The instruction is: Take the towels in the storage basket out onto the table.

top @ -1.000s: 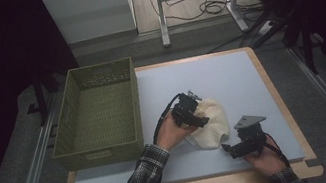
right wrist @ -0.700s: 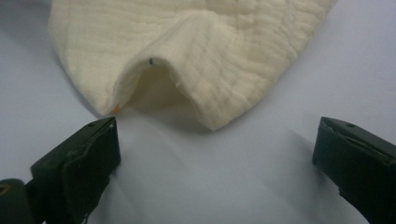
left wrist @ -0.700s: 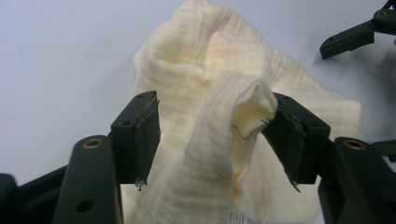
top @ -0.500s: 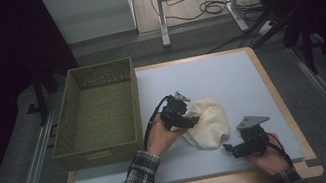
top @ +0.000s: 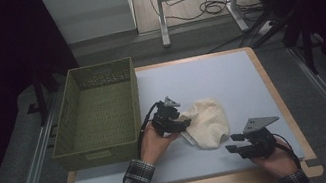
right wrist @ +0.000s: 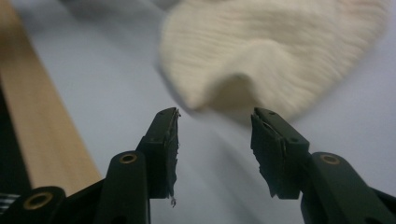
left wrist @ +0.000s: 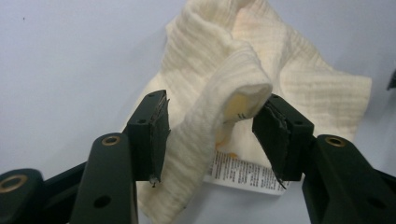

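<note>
**Cream cloth between the left jaws, right gripper empty beside it**

The pale blue table top (top: 230, 79) carries everything, its wooden edge running just outside the right gripper's reach. On the far side of the left gripper from the cloth stands the green basket (top: 99, 115), its near wall just beside the left hand (top: 152, 144); nothing else lies between either tool and the cloth.

The cream knitted cloth (top: 207, 122) lies crumpled between the two grippers, a white printed label (left wrist: 243, 175) showing at its near edge in the left gripper view.

The left gripper (top: 181, 122) sits over the cloth's edge. Its jaws have just been closing and stand partly spread, with a raised fold of the cloth (left wrist: 219, 116) between them; the fold's tip touches the right-hand pad, while the other pad stands just clear of the fabric, so no pinch is made yet.

The right gripper (top: 233, 142) hangs near the cloth's other side, apart from it. Its jaws have just been closing too, stand half spread, and hold nothing; a hump of the cloth (right wrist: 243, 79) lies just ahead of their tips.
</note>
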`<state>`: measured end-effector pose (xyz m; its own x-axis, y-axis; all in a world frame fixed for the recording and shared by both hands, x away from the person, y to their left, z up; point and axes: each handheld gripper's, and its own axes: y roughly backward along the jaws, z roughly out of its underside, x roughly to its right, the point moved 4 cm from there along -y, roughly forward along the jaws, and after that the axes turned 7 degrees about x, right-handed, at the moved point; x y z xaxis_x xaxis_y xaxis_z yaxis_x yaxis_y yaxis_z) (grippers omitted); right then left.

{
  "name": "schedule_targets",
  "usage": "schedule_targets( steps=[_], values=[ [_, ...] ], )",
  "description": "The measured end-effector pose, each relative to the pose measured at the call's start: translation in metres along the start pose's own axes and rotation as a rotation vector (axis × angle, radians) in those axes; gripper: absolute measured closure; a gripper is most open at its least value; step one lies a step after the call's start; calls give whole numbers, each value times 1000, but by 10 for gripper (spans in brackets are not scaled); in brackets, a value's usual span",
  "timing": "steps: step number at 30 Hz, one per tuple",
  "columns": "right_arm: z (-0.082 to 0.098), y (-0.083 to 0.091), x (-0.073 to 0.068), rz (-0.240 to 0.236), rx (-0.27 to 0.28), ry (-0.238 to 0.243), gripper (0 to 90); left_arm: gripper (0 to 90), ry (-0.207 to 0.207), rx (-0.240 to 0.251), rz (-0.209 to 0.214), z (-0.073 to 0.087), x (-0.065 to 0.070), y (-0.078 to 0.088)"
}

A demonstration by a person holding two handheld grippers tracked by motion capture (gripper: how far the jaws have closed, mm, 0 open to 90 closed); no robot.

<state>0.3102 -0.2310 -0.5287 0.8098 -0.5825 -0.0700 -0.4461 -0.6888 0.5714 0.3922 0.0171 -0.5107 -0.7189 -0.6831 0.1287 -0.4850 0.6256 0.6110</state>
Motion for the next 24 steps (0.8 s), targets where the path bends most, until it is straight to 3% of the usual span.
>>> schedule_targets(
  steps=[5, 8, 11, 12, 15, 20, 24],
  values=[
    [-14, -12, -15, -64, -1, 28, 556, 459, 2, -1, 0, 6, 1, 2],
    [-20, -27, -19, -82, -16, 42, 555, 407, 18, 0, 8, 10, 0, 1],
    [-21, -38, -19, -82, -33, 48, 543, 390, 29, -1, 16, 13, 0, 1],
    [-20, -51, -16, -70, -58, 50, 533, 391, 31, -2, 16, 14, 0, 0],
    [-18, -59, -14, -48, -88, 59, 549, 394, 36, 0, 17, 15, 1, 0],
    [-14, -60, -10, 31, -101, 95, 828, 414, 26, -3, 24, 15, 2, -1],
    [-18, -55, -5, 18, -108, 78, 852, 417, 16, -5, 30, 14, 5, -3]
  ],
)
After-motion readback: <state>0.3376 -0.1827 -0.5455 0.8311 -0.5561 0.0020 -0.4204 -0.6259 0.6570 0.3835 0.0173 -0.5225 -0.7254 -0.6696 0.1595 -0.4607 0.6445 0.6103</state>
